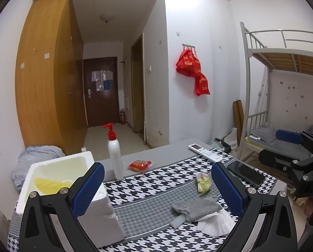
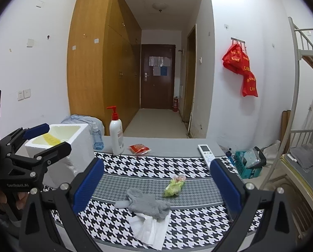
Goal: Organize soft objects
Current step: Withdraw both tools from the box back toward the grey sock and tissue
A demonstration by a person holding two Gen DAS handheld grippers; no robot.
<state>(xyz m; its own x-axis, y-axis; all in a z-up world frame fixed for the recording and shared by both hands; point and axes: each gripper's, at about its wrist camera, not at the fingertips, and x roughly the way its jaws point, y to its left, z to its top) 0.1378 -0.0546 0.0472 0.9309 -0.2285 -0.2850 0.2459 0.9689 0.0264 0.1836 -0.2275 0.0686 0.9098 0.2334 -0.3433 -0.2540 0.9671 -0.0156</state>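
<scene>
Both grippers, left (image 1: 157,185) and right (image 2: 156,183), are hovering with jaws wide; the grey cloth (image 2: 148,204) is lying at six o'clock between the right jaws.

Two wrist fisheyes, low over the desk (image 1: 156,197)
Both face the hallway door (image 2: 157,76), sharing the desk from left and right.

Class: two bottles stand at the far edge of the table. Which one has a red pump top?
The tall white bottle has the red pump. The smaller clear blue bottle, beside the white foam box, lacks one.
</scene>
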